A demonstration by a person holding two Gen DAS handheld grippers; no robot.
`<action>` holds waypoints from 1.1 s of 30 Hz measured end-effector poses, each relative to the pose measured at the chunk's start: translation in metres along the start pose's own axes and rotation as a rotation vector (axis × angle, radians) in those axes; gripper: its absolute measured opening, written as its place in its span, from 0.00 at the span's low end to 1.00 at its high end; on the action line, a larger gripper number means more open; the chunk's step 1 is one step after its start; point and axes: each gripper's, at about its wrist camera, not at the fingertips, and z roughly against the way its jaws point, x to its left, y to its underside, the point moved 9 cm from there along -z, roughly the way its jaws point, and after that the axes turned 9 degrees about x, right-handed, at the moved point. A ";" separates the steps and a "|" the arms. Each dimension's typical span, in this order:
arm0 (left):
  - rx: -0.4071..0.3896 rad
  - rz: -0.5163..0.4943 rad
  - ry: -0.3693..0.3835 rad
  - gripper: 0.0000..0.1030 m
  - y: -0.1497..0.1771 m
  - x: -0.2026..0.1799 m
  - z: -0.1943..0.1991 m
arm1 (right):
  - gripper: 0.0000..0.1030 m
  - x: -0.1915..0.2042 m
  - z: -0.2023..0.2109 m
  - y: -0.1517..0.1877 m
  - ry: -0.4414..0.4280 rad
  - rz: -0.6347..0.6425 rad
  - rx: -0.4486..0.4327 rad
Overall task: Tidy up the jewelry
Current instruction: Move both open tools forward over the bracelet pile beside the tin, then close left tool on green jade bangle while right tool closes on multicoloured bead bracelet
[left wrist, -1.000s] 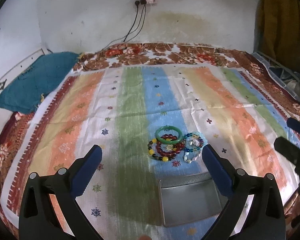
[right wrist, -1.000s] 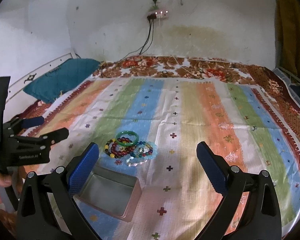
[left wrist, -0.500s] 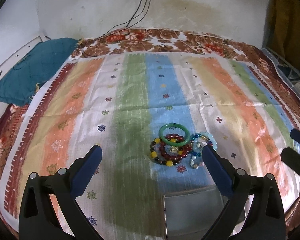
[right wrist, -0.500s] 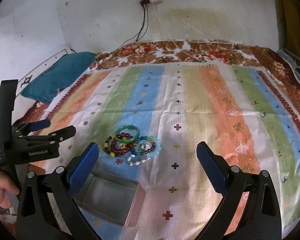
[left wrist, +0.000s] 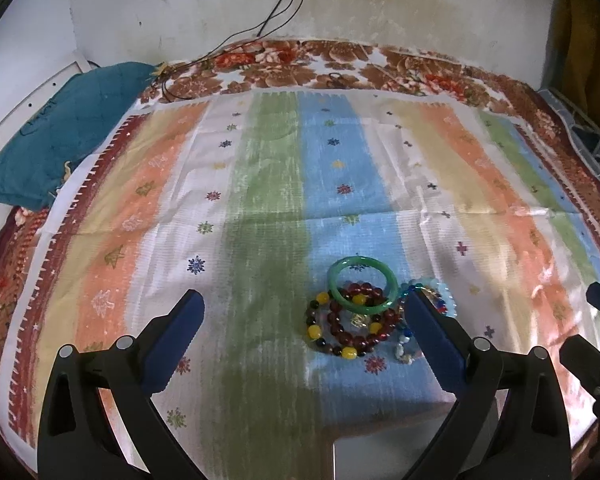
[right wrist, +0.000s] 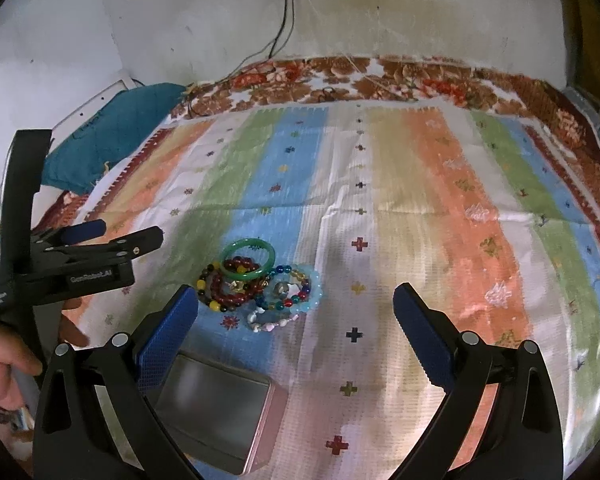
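Observation:
A pile of bracelets lies on the striped cloth: a green bangle (left wrist: pixel 363 285) (right wrist: pixel 249 259), a dark red bead bracelet (left wrist: pixel 364 330) (right wrist: pixel 236 286), a bracelet of yellow and dark beads (left wrist: pixel 320 330), and a light blue one (right wrist: pixel 304 290). An open metal tin (right wrist: pixel 216 408) (left wrist: pixel 380 454) lies just in front of the pile. My left gripper (left wrist: pixel 304 340) is open and empty, right over the near side of the pile. My right gripper (right wrist: pixel 296 330) is open and empty, just right of the pile and above the tin.
The striped cloth (left wrist: pixel 260 208) covers a bed with a floral sheet (left wrist: pixel 340 68) behind it. A teal pillow (left wrist: pixel 56 140) lies at the back left. A wall with cables (right wrist: pixel 284 20) stands behind the bed.
Both grippers have moved forward and down towards the bracelets, which now look larger and nearer. The tin has slid towards the bottom edge of the left wrist view. Both grippers stay open.

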 end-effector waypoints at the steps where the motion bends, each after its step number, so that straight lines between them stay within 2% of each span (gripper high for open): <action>1: 0.008 -0.002 -0.008 0.95 -0.001 0.000 -0.003 | 0.96 -0.001 -0.003 0.000 -0.007 -0.008 0.010; 8: 0.055 -0.026 -0.039 0.95 -0.005 -0.004 -0.028 | 0.96 -0.006 -0.027 0.002 -0.006 -0.045 0.090; 16: 0.134 -0.034 -0.018 0.95 -0.004 -0.006 -0.056 | 0.96 -0.005 -0.050 0.002 -0.061 -0.094 0.162; 21: 0.147 -0.037 -0.014 0.95 -0.006 -0.008 -0.065 | 0.96 -0.008 -0.063 0.002 -0.119 -0.172 0.192; 27: 0.158 -0.033 -0.011 0.95 -0.014 -0.010 -0.076 | 0.96 -0.001 -0.077 0.004 -0.175 -0.202 0.241; 30: 0.168 -0.045 -0.017 0.95 -0.016 -0.013 -0.084 | 0.82 -0.001 -0.085 0.006 -0.197 -0.223 0.267; 33: 0.177 -0.054 -0.011 0.95 -0.017 -0.015 -0.090 | 0.80 -0.003 -0.095 0.007 -0.217 -0.250 0.292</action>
